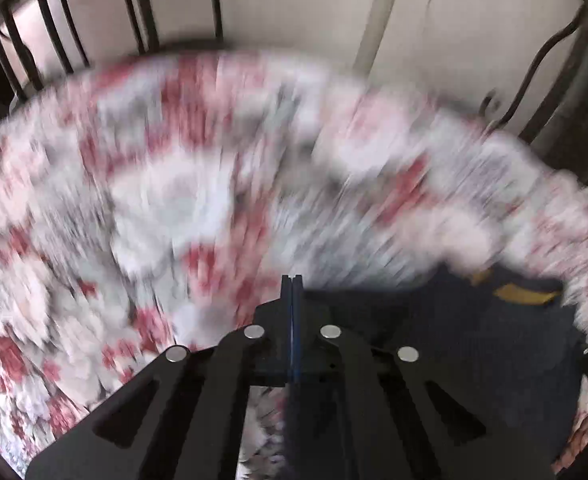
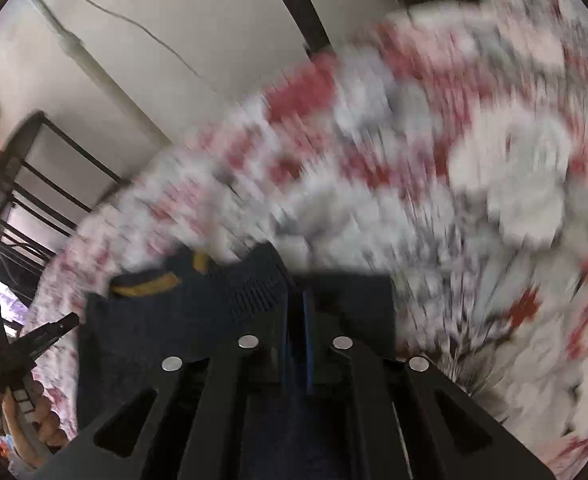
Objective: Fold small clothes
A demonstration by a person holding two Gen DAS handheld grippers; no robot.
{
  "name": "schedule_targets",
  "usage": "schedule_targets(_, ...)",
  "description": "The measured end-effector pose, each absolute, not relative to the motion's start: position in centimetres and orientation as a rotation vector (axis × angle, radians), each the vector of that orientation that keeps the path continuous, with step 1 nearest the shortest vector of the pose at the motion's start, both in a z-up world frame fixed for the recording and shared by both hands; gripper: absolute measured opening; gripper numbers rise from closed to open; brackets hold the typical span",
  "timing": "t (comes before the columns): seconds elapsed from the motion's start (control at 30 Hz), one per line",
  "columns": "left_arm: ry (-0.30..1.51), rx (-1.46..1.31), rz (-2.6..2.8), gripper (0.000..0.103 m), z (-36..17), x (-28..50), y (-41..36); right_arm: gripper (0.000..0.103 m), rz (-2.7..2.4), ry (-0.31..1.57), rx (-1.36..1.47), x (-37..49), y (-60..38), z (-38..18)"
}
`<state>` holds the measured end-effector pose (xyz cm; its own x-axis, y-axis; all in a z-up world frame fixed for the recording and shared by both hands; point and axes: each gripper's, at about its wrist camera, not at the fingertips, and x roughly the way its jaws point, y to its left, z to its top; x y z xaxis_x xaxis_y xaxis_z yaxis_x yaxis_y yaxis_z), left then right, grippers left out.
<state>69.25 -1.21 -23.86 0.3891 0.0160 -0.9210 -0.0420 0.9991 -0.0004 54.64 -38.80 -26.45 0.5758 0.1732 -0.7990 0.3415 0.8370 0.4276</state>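
A small dark navy knit garment (image 1: 454, 320) with a yellow-brown neck label (image 1: 524, 294) hangs between my two grippers above a floral bedsheet (image 1: 153, 200). My left gripper (image 1: 291, 280) is shut on one edge of it. My right gripper (image 2: 298, 296) is shut on the other edge, where the ribbed navy fabric (image 2: 221, 300) bunches to its left. In the right wrist view the left gripper (image 2: 59, 326) shows at the far left, held by a hand (image 2: 33, 420). Both views are motion-blurred.
The red, white and grey floral sheet (image 2: 454, 160) covers a bed. A dark metal bed frame (image 1: 53, 28) stands behind it against a pale wall (image 1: 294, 0). A cable (image 2: 133, 24) runs along the wall.
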Motion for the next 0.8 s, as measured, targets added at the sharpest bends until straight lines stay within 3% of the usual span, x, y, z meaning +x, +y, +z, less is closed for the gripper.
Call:
schedule_targets(0.07,1.175,-0.073,0.038,0.000,-24.1,69.0,-0.8,0.015,-0.103,0.958,0.594,54.9,-38.8,-25.2)
schedule_targets(0.17,1.032,-0.078,-0.062,0.000,-19.9,68.0,-2.4,0.015,-0.108,0.845,0.586,54.2,-38.5,-22.2)
schedule_targets(0.23,0.943,-0.031,-0.140,0.008,-17.6,67.0,-4.1,0.015,-0.051,0.833,0.575,54.3,-37.3,-21.2)
schedule_targets(0.33,0.963,0.085,-0.213,0.035,-18.4,66.7,-7.4,0.015,0.005,0.875,0.543,54.7,-35.2,-21.8)
schedule_targets(0.4,1.089,0.185,-0.147,0.057,-22.5,67.6,-8.8,0.015,0.010,0.944,0.496,55.0,-33.9,-23.2)
schedule_targets(0.47,1.191,0.172,-0.100,0.064,-26.0,68.4,-8.1,0.026,0.007,1.080,0.464,55.5,-33.3,-25.6)
schedule_targets(0.63,1.141,0.154,-0.067,0.064,-23.5,68.4,-7.6,0.028,-0.020,1.042,0.457,55.1,-33.3,-24.5)
schedule_targets(0.7,1.094,0.138,-0.098,0.066,-21.7,67.7,-7.7,0.036,-0.008,0.995,0.460,54.5,-32.8,-22.7)
schedule_targets(0.77,1.090,0.146,-0.166,0.069,-20.7,66.4,-8.3,0.059,0.010,0.990,0.458,53.6,-32.1,-21.7)
schedule_targets(0.8,1.089,0.176,-0.177,0.076,-20.5,65.4,-8.5,0.063,0.010,0.998,0.446,52.7,-31.4,-21.3)
